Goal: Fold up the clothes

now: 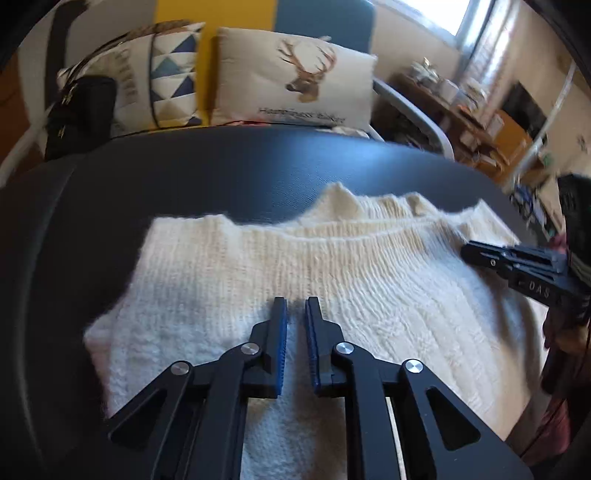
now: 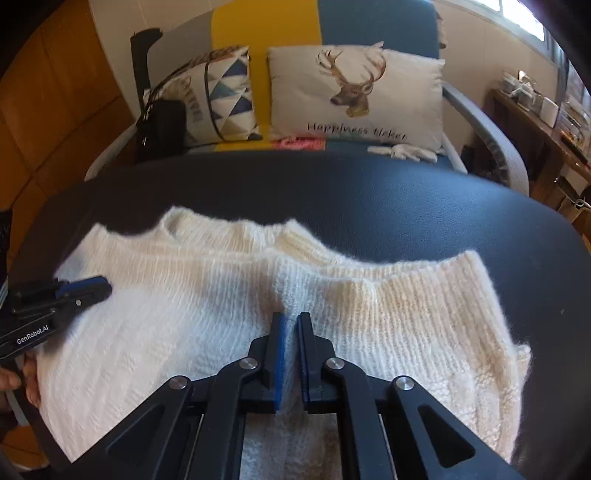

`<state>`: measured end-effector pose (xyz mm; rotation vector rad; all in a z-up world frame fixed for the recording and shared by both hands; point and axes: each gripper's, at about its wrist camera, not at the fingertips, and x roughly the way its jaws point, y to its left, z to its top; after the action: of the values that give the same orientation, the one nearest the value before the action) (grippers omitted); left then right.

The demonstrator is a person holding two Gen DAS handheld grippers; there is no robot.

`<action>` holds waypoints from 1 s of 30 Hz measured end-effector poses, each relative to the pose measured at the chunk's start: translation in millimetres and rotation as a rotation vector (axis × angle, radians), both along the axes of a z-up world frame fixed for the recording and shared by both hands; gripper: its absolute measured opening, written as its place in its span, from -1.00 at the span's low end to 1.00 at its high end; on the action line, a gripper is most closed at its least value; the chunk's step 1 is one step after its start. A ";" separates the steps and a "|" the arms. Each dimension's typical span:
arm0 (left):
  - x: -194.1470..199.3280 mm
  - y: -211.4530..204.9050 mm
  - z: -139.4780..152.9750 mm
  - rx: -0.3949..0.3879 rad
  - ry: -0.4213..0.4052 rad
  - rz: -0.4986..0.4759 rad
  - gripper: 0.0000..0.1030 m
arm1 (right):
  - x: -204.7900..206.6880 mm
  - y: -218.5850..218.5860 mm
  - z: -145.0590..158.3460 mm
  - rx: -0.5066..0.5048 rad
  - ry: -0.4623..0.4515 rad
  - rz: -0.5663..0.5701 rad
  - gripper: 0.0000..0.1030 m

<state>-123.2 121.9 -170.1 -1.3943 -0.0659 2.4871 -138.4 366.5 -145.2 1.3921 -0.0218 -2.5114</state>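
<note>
Deer cushion [image 2: 356, 99] on armchair [image 2: 484, 125]; bright window [image 1: 467, 14]; wooden shelf [image 1: 447, 107].

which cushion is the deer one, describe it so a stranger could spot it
Look past the black table with the cream sweater to the armchair behind. Two cushions lean there; the deer cushion is the right-hand one, pale with an antlered head and script, not triangles.

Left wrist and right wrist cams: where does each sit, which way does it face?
Left wrist: on the left gripper, looking down along its fingers at the cream sweater; right gripper enters at the right edge.
Right wrist: on the right gripper, same downward look; left gripper and a hand at the left.
Shared: sweater, black table, deer pillow.
</note>
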 end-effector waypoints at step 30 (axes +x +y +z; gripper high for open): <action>35.9 -17.4 27.3 0.008 0.022 -0.174 -0.76 | 57.9 93.0 14.6 0.008 -0.035 -0.196 -0.58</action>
<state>-87.3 104.5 -142.8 -1.3094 0.0481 2.3566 -80.5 459.4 -130.6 1.5041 -0.1633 -2.6450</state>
